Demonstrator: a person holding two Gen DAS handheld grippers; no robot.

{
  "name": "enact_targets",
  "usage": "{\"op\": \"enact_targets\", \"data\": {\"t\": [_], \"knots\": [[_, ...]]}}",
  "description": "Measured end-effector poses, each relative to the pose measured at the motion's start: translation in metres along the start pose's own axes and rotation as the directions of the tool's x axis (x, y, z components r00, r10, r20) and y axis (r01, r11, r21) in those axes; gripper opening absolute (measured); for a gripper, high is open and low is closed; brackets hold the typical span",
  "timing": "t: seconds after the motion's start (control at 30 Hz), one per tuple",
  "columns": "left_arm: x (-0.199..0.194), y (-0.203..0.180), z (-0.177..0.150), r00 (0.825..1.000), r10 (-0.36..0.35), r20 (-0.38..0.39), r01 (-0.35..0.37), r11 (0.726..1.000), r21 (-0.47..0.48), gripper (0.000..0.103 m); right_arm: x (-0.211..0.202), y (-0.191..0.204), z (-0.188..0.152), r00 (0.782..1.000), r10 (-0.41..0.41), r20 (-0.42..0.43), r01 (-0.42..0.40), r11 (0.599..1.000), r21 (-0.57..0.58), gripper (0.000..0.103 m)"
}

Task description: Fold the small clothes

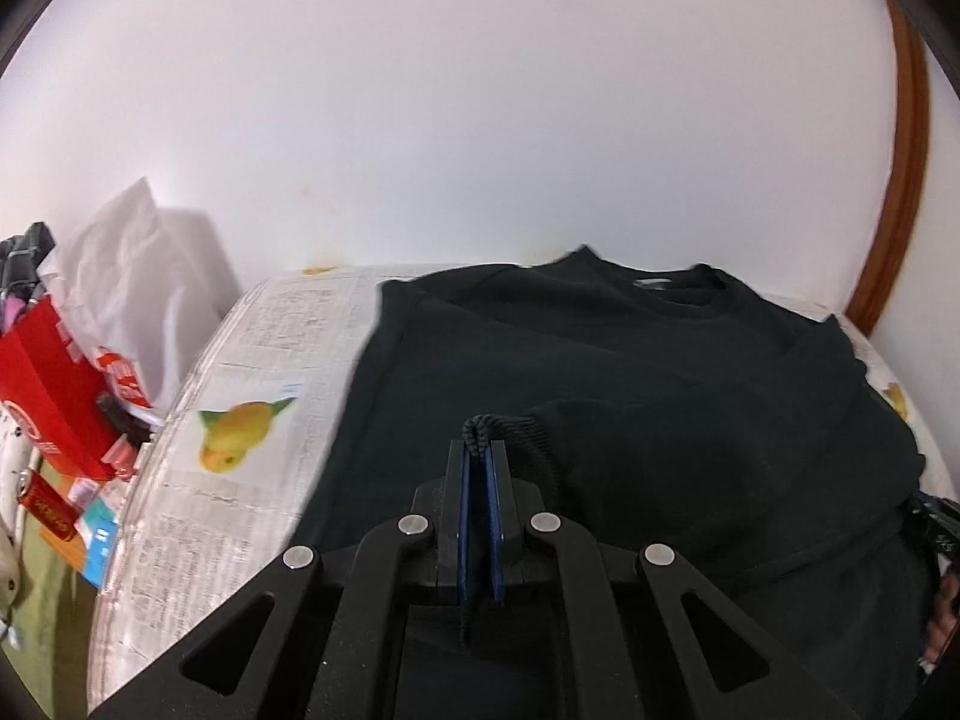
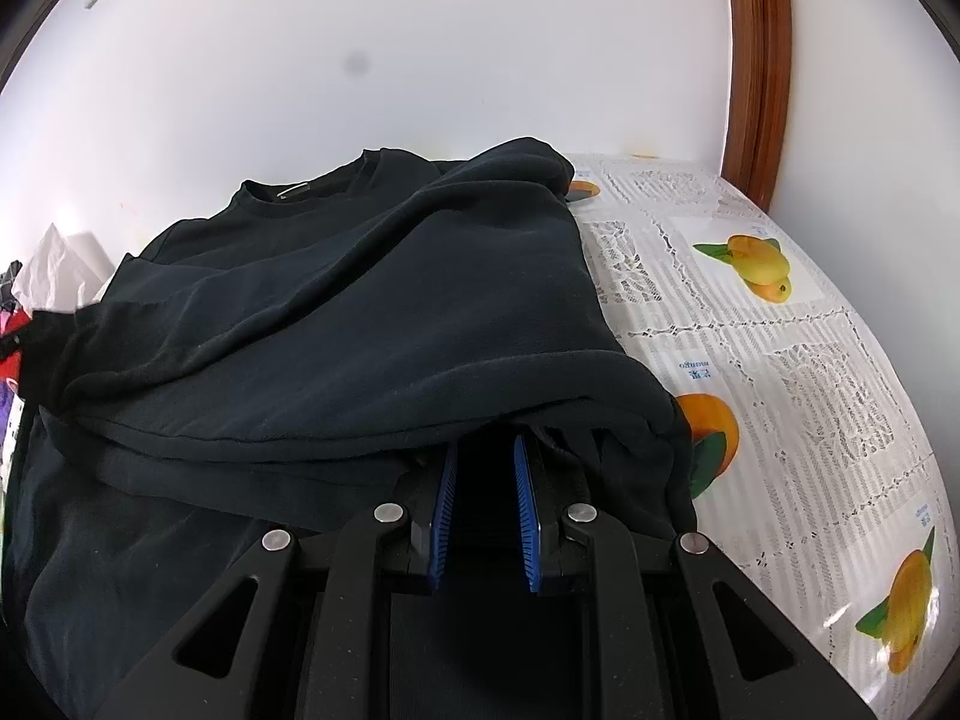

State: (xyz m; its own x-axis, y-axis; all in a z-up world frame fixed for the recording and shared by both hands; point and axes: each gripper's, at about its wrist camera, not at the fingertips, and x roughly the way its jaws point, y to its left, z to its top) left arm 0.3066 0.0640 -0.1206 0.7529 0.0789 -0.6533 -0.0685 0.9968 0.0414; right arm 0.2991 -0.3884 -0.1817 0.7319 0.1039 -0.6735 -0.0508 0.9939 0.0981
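Observation:
A black sweatshirt [image 1: 630, 354] lies spread on a table with a mango-print cloth [image 1: 252, 360], its collar toward the wall. My left gripper [image 1: 479, 444] is shut on a bunched ribbed edge of the sweatshirt [image 1: 510, 423], held a little above the body of the garment. In the right wrist view the sweatshirt [image 2: 360, 300] is folded over itself, and its thick lower fold drapes over my right gripper [image 2: 485, 444]. The tips are hidden under that fold. The blue pads [image 2: 443, 510] stand a narrow gap apart with dark cloth between them.
The tablecloth [image 2: 780, 330] lies bare to the right of the garment. Past the table's left edge are a red box [image 1: 48, 396], a white plastic bag [image 1: 138, 276] and small clutter. A brown wooden frame [image 2: 756, 60] runs up the white wall. A hand [image 1: 943, 618] shows at the right edge.

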Motion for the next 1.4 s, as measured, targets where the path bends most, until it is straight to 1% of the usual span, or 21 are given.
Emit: {"op": "enact_targets", "data": {"t": [0.1, 0.2, 0.3, 0.4, 0.47, 0.53, 0.63, 0.7, 0.8, 0.93, 1.0, 1.1, 1.17, 1.2, 1.23, 1.27, 1.3, 1.33, 1.37, 1.4], "knots": [[0.006, 0.02, 0.003, 1.0, 0.015, 0.005, -0.015, 0.999, -0.041, 0.006, 0.0, -0.002, 0.0, 1.0, 0.01, 0.001, -0.01, 1.0, 0.008, 0.018], [0.015, 0.04, 0.007, 0.999, 0.048, -0.002, -0.048, 0.995, -0.086, 0.005, 0.0, -0.001, 0.0, 1.0, 0.007, 0.001, -0.007, 1.0, 0.004, 0.018], [0.032, 0.053, 0.003, 0.996, 0.067, -0.065, -0.073, 0.992, -0.099, 0.006, 0.001, 0.002, 0.0, 1.0, -0.003, -0.003, 0.003, 1.0, -0.009, 0.019], [0.044, 0.049, -0.006, 0.989, 0.082, -0.125, -0.092, 0.993, -0.076, 0.006, 0.002, 0.0, 0.0, 1.0, 0.001, -0.003, -0.001, 1.0, -0.007, 0.019], [0.047, 0.045, -0.01, 0.984, 0.102, -0.145, -0.111, 0.992, -0.052, 0.009, 0.001, -0.001, 0.0, 1.0, 0.012, -0.003, -0.012, 1.0, -0.007, 0.021], [0.046, 0.043, -0.013, 0.982, 0.119, -0.146, -0.126, 0.991, -0.038, 0.009, 0.001, -0.002, 0.0, 1.0, 0.027, -0.003, -0.027, 1.0, -0.006, 0.024], [0.039, 0.042, -0.015, 0.981, 0.135, -0.138, -0.139, 0.99, -0.023, 0.009, -0.004, -0.005, -0.001, 0.999, 0.042, 0.005, -0.042, 0.999, 0.002, 0.025], [0.032, 0.042, -0.019, 0.982, 0.137, -0.126, -0.141, 0.99, -0.021, 0.009, -0.007, -0.007, -0.001, 0.999, 0.027, 0.018, -0.028, 1.0, 0.013, 0.025], [0.018, 0.042, -0.024, 0.985, 0.132, -0.107, -0.135, 0.991, -0.025, 0.009, -0.012, -0.006, -0.002, 0.999, -0.006, 0.037, 0.006, 1.0, 0.018, 0.024], [-0.003, 0.038, -0.032, 0.988, 0.123, -0.097, -0.124, 0.992, -0.005, 0.009, -0.014, -0.004, -0.002, 0.999, -0.017, 0.042, 0.017, 1.0, 0.01, 0.024], [-0.015, 0.036, -0.039, 0.989, 0.12, -0.088, -0.12, 0.993, 0.007, 0.009, -0.021, -0.001, -0.003, 0.998, -0.035, 0.056, 0.035, 0.999, 0.001, 0.024], [-0.03, 0.034, -0.048, 0.99, 0.109, -0.087, -0.108, 0.994, 0.013, 0.009, -0.039, 0.007, -0.008, 0.991, -0.108, 0.082, 0.113, 0.992, -0.06, 0.024], [-0.039, 0.035, -0.055, 0.993, 0.062, -0.104, -0.063, 0.998, -0.003, 0.009, -0.057, 0.005, -0.014, 0.984, -0.155, 0.092, 0.161, 0.985, -0.06, 0.025], [-0.042, 0.035, -0.058, 0.993, 0.04, -0.115, -0.041, 0.999, -0.011, 0.009, -0.064, 0.003, -0.017, 0.984, -0.15, 0.092, 0.155, 0.987, -0.044, 0.025], [-0.046, 0.035, -0.061, 0.992, 0.032, -0.12, -0.034, 0.999, -0.017, 0.009, -0.072, -0.002, -0.02, 0.987, -0.136, 0.089, 0.138, 0.99, -0.023, 0.027], [-0.05, 0.036, -0.064, 0.992, 0.027, -0.123, -0.03, 0.999, -0.018, 0.009, -0.082, -0.009, -0.027, 0.99, -0.116, 0.074, 0.116, 0.993, 0.012, 0.034], [-0.056, 0.036, -0.069, 0.992, 0.019, -0.124, -0.02, 1.0, -0.01, 0.011, -0.089, -0.013, -0.032, 0.992, -0.111, 0.066, 0.108, 0.993, 0.036, 0.038], [-0.06, 0.036, -0.072, 0.992, 0.013, -0.123, -0.013, 1.0, -0.005, 0.016, -0.095, -0.017, -0.04, 0.992, -0.106, 0.063, 0.103, 0.993, 0.054, 0.044], [-0.064, 0.038, -0.077, 0.993, 0.007, -0.122, -0.008, 1.0, -0.006, 0.019, -0.102, -0.019, -0.05, 0.992, -0.11, 0.057, 0.107, 0.993, 0.053, 0.048], [-0.07, 0.04, -0.083, 0.993, -0.007, -0.12, 0.006, 1.0, -0.013, 0.03, -0.106, -0.019, -0.058, 0.991, -0.122, 0.049, 0.12, 0.992, 0.043, 0.049]]}}
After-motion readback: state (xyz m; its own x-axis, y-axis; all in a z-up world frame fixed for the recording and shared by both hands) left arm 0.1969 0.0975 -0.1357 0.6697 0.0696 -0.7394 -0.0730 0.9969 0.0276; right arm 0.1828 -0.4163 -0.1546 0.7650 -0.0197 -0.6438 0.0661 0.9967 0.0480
